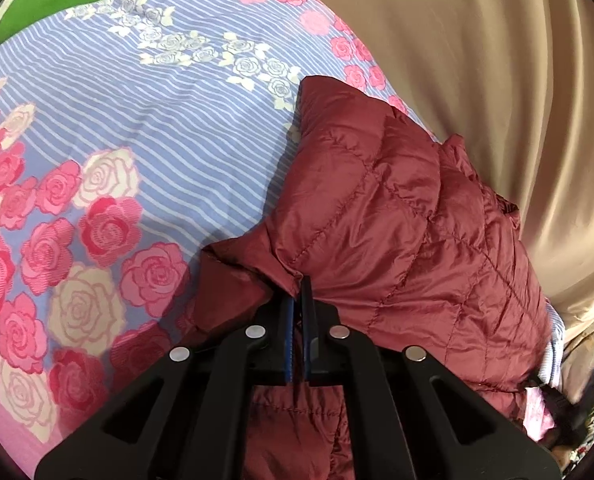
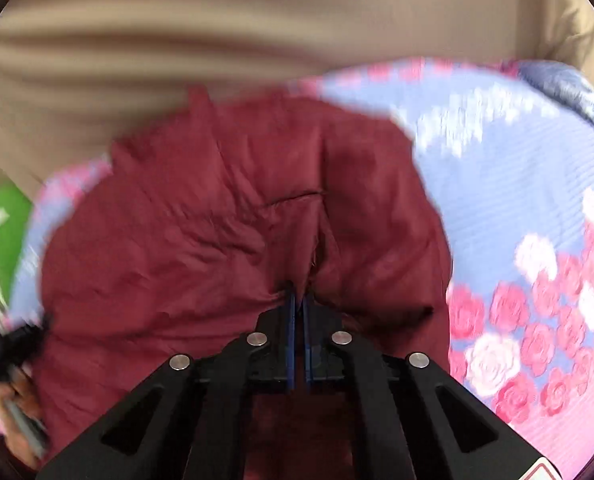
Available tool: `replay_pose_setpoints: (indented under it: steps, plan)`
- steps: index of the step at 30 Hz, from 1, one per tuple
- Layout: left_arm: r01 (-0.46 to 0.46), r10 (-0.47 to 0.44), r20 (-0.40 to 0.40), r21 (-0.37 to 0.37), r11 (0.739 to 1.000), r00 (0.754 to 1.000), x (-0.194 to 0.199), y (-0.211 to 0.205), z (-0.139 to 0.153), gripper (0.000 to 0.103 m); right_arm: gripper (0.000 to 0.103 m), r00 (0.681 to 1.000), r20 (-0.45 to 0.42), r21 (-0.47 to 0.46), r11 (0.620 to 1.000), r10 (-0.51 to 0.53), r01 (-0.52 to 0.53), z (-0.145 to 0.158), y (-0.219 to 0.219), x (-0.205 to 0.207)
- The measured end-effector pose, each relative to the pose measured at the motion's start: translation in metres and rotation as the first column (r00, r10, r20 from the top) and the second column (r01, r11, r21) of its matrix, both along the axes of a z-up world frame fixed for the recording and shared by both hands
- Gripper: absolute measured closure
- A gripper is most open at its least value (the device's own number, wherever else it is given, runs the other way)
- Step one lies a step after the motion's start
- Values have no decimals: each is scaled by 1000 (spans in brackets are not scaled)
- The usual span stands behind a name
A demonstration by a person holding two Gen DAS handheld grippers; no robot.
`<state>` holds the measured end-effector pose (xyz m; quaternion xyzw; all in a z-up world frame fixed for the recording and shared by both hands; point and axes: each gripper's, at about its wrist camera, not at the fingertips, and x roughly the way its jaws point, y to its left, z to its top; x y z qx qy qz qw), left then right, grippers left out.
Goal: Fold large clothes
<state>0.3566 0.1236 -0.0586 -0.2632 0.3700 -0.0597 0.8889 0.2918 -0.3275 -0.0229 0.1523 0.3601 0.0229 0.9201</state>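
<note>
Left wrist view: my left gripper (image 1: 299, 286) pinches the maroon jacket (image 1: 397, 216) on the rose-print bedsheet (image 1: 97, 128) — my right gripper (image 2: 299, 292) pinches it too.

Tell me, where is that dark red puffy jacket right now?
The jacket lies on the rose-patterned bedsheet beside the beige curtain, pinched by both grippers.

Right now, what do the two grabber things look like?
The left hand-held gripper and the right hand-held gripper look alike: black plastic frames with triangular cut-outs, four round silver studs on each, and two thin flat fingers edged in blue. The right one has a red-and-white label at its lower corner.
</note>
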Motion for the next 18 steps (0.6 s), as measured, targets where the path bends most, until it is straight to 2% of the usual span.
replay_pose_setpoints:
  steps: [3, 5, 6, 7, 9, 12, 15, 17, 18]
  plan:
    - [-23, 23, 4, 18, 1000, 1000, -4, 1, 2, 101, 101, 994, 105, 41, 999, -6, 1, 23, -3, -10]
    - [-33, 33, -2, 22, 999, 999, -5, 1, 1, 101, 101, 999, 36, -16, 1000, -21, 22, 6, -3, 7]
    - [-31, 31, -6, 21, 999, 999, -5, 1, 1, 101, 101, 998, -51, -54, 998, -27, 25, -14, -3, 21]
    - [-31, 31, -9, 21, 999, 999, -5, 1, 0, 101, 102, 991, -131, -53, 999, -14, 7, -36, -3, 33]
    - [-31, 31, -13, 15, 999, 999, -4, 3, 0, 101, 102, 992, -122, -26, 999, -30, 27, -37, -5, 31]
    - [-27, 27, -6, -33, 999, 1000, -7, 10, -4, 101, 90, 992, -110, 4, 998, -54, 55, -20, -10, 16]
    - [-2, 1, -1, -118, 993, 1000, -17, 23, -7, 99, 71, 995, -83, -39, 998, -54, 50, -3, -16, -36]
    - [40, -42, -7, -118, 992, 999, -35, 30, -1, 90, 55, 995, -86, -55, 998, -41, 36, -3, -21, -79]
    - [66, -67, -7, -113, 991, 998, -47, 32, 4, 77, 52, 995, -93, -55, 998, -35, 30, -3, -26, -100]
